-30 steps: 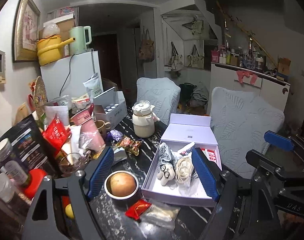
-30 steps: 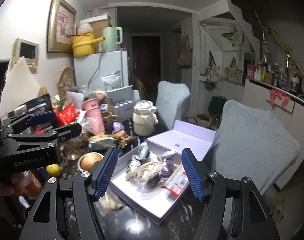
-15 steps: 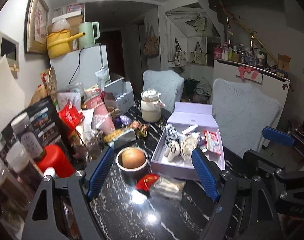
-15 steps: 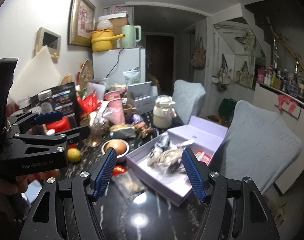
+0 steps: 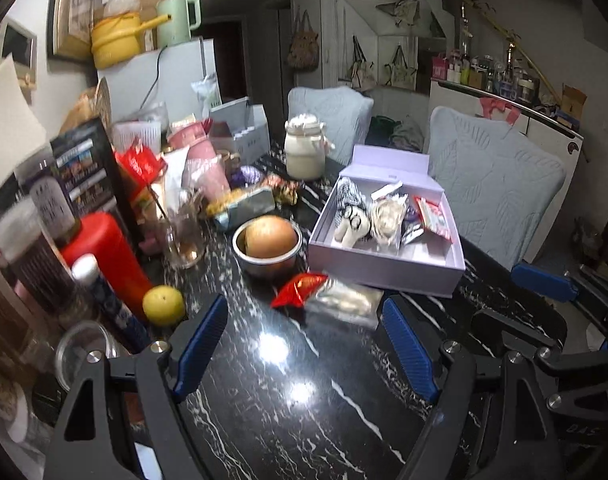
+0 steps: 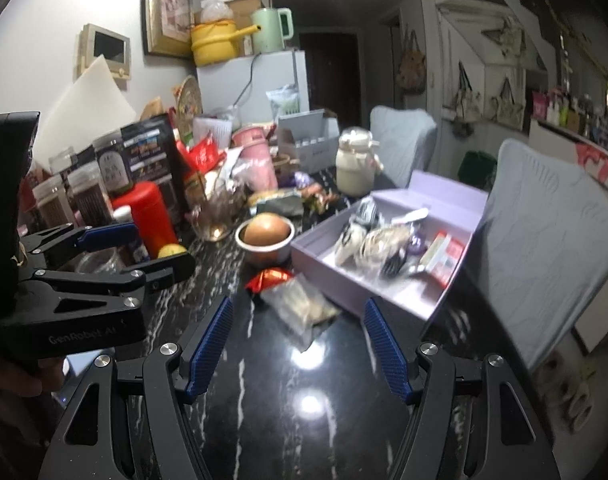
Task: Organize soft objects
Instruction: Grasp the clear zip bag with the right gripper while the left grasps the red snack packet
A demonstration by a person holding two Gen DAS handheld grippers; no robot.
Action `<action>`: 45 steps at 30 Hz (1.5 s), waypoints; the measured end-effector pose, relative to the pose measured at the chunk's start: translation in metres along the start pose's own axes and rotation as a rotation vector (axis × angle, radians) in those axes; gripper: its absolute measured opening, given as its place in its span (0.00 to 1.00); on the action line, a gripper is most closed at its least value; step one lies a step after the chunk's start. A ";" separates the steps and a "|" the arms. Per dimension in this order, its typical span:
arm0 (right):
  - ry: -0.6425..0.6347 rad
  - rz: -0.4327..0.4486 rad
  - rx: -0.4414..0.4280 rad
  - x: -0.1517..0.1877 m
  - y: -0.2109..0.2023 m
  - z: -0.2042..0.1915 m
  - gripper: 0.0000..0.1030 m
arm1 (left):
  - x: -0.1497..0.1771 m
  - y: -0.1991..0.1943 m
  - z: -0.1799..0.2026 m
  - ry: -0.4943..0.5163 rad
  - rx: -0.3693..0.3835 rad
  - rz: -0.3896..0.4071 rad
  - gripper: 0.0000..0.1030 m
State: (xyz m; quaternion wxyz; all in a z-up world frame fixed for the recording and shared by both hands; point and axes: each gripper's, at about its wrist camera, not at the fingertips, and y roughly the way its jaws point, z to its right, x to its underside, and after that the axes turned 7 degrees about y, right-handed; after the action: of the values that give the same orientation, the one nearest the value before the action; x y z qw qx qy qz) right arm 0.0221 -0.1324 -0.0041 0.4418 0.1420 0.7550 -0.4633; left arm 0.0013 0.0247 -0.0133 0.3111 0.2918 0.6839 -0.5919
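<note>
Packets first: one red foil pack [image 5: 298, 289] and one clear bag [image 5: 344, 300] lie touching on the counter [image 5: 304, 400], just near of the lilac box [image 5: 384, 268]. Both likely light, crinkly, slippery; pinch mid-body. One plush [image 5: 350, 216] in box. Left tool [image 5: 304, 344] and right tool [image 6: 298, 344] both open, empty.

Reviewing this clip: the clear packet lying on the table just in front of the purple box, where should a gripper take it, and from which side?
Probably the clear packet at its near free end, coming from above and the near side. It lies flat on the black table, its far end beside the purple box wall and its left tucked against the red wrapper. The open left gripper already faces that end.
</note>
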 end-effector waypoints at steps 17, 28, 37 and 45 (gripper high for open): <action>0.027 -0.197 -0.029 0.029 0.082 0.012 0.67 | 0.023 0.076 -0.033 -0.063 0.020 -0.163 0.78; -0.001 -0.281 -0.032 0.017 0.144 0.016 0.75 | 0.020 0.120 -0.053 -0.077 0.004 -0.229 0.78; -0.109 -0.322 -0.047 0.004 0.189 0.007 0.77 | 0.020 0.136 -0.072 -0.111 -0.018 -0.252 0.78; -0.159 -0.365 -0.047 0.003 0.217 0.002 0.77 | 0.014 0.143 -0.075 -0.111 -0.029 -0.256 0.78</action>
State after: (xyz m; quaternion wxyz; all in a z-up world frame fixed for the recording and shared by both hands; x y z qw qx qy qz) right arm 0.1563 -0.0194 -0.1316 0.4119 -0.0444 0.7416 -0.5276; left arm 0.0958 0.1184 -0.1061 0.2744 0.1646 0.7058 -0.6320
